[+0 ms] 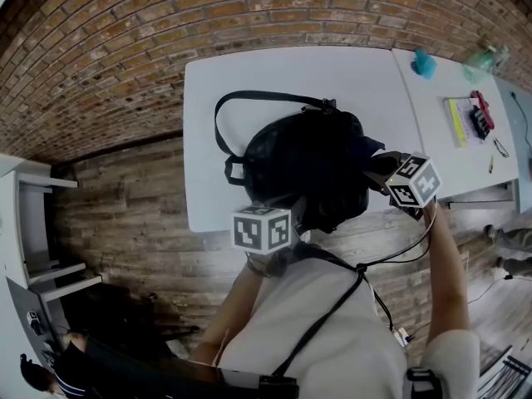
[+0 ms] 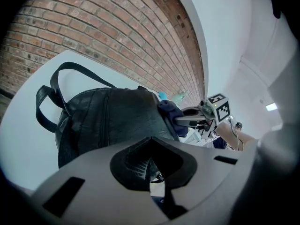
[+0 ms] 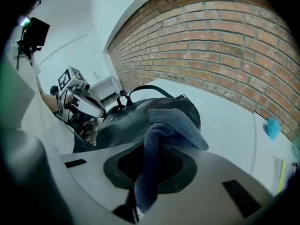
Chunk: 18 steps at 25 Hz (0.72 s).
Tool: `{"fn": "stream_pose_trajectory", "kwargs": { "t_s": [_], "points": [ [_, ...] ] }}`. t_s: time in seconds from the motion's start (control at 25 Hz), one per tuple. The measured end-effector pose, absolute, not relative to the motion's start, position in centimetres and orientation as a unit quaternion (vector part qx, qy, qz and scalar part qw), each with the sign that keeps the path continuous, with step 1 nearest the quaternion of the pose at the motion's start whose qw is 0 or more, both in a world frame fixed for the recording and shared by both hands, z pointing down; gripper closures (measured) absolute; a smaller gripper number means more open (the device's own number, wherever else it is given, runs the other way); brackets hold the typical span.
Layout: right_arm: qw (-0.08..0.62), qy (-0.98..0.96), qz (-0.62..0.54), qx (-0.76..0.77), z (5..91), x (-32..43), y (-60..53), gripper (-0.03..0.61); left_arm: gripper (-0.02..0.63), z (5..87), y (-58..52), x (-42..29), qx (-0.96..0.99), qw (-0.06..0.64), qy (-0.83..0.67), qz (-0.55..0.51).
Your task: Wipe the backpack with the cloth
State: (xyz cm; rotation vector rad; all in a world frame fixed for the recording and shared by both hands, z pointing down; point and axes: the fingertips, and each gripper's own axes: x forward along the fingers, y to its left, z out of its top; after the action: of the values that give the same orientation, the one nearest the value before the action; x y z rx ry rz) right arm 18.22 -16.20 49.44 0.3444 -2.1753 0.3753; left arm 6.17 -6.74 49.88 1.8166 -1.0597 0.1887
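Item 1: backpack (image 1: 307,169), black, lying on the white table (image 1: 274,77) at its near edge, just in front of the person. One strap (image 1: 249,96) loops out over the table top toward the brick wall (image 1: 166,23).

Item 2: cloth (image 3: 171,125), blue-grey, soft weave. One end is pinched in the right gripper (image 3: 140,186), and the free end is draped onto the backpack's upper right side, touching it.

Item 3: right gripper, fingers clamped on the cloth, positioned at the backpack's right flank.

Item 4: left gripper (image 2: 151,177), at the near edge of the backpack. Its fingers are closed together on a fold of the bag's dark mesh fabric (only a thin slit shows between them).

Item 5: second table (image 1: 449,131), adjoining on the right, carrying a teal object (image 1: 424,63) and other small items too small to identify.

Item 6: floor (image 1: 125,214), wooden planks.
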Motion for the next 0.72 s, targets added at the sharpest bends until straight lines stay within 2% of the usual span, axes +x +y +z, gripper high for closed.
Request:
{"fn": "stream_pose_trajectory", "kwargs": {
  "t_s": [0.72],
  "points": [
    [0.462,-0.869,0.163,0.068,49.6,19.8,-8.8,0.523,0.609,49.7,-6.3,7.0,0.75,0.491,-0.436,0.078]
  ]
}}
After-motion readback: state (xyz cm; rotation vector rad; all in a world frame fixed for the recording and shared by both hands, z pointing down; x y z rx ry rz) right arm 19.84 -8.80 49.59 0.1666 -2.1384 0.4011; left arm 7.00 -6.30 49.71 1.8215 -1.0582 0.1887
